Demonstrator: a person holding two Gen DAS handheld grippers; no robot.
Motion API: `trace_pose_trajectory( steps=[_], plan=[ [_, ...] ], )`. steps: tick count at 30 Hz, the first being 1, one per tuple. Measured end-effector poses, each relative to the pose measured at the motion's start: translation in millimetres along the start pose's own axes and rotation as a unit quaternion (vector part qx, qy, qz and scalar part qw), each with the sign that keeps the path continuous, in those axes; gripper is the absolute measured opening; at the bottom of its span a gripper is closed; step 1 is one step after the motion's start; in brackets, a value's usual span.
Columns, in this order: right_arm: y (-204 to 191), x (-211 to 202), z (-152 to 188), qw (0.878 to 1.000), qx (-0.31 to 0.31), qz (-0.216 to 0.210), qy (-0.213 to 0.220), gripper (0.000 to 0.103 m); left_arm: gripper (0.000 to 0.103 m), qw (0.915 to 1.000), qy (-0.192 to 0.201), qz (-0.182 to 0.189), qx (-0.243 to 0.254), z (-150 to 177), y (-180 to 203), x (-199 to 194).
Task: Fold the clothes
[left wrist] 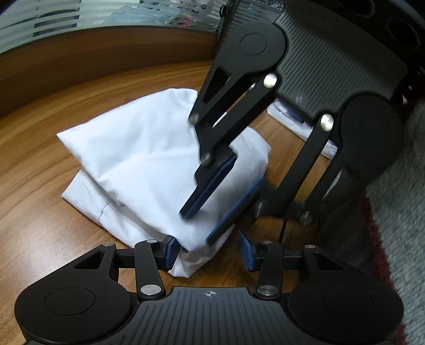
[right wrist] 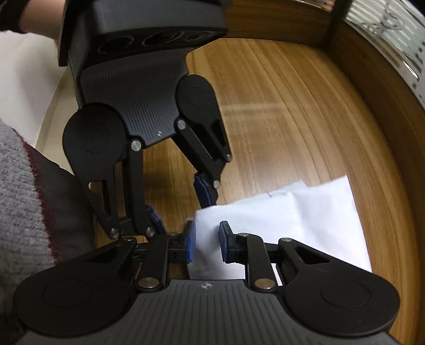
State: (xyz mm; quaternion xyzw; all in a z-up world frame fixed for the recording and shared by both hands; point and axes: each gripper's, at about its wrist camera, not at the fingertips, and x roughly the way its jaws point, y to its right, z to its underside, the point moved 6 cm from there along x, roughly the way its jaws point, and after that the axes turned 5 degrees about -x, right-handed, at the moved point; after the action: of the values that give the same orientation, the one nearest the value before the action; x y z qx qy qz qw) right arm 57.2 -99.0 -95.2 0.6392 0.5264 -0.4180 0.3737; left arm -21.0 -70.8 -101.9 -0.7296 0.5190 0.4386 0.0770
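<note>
A white garment (left wrist: 138, 159) lies folded in a thick bundle on the wooden table (left wrist: 39, 185). My left gripper (left wrist: 208, 252) is open, its blue pads on either side of the bundle's near corner without pinching it. My right gripper (left wrist: 221, 199) comes in from the upper right and is shut on a thick fold of the garment at its right edge. In the right wrist view the garment (right wrist: 305, 220) fills the gap between the right gripper's (right wrist: 208, 244) pads. The left gripper (right wrist: 180, 205) hangs open just left of the cloth's corner.
A second folded white cloth (left wrist: 289, 116) lies behind the right gripper. A raised wooden rim (left wrist: 106, 50) and a frosted glass panel (left wrist: 66, 18) border the table's far side. A person's grey knit sleeve (right wrist: 16, 199) is close at the table's near side.
</note>
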Motion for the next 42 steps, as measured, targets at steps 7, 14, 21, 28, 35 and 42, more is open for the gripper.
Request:
trace_pose_trajectory(
  steps=[7, 14, 21, 28, 35, 42],
  plan=[
    [-1.3, 4.9, -4.0, 1.000, -0.004, 0.005, -0.019, 0.023, 0.051, 0.9996, 0.006, -0.014, -0.024, 3.0, 4.0, 1.8],
    [-2.3, 9.4, -7.7, 0.999, -0.007, 0.011, -0.038, 0.023, 0.050, 0.9991, 0.012, -0.024, -0.031, 7.7, 8.3, 4.5],
    [1.9, 10.5, -6.5, 0.999, 0.021, 0.015, -0.036, 0.022, 0.060, 0.9993, 0.010, 0.015, -0.032, 23.9, 12.4, 7.5],
    [15.2, 8.7, 6.0, 0.996, 0.075, 0.034, -0.040, 0.022, 0.059, 0.9954, 0.000, 0.057, -0.078, 45.1, 12.4, 7.8],
    [32.8, -8.7, 28.6, 0.984, 0.171, 0.038, -0.011, 0.027, 0.057, 0.9828, 0.034, 0.062, -0.171, 57.3, -2.0, -20.7],
    [53.3, -31.0, 65.6, 0.954, 0.292, 0.052, 0.031, 0.044, 0.061, 0.9463, 0.105, 0.026, -0.305, 57.2, -51.8, -25.4]
  ],
)
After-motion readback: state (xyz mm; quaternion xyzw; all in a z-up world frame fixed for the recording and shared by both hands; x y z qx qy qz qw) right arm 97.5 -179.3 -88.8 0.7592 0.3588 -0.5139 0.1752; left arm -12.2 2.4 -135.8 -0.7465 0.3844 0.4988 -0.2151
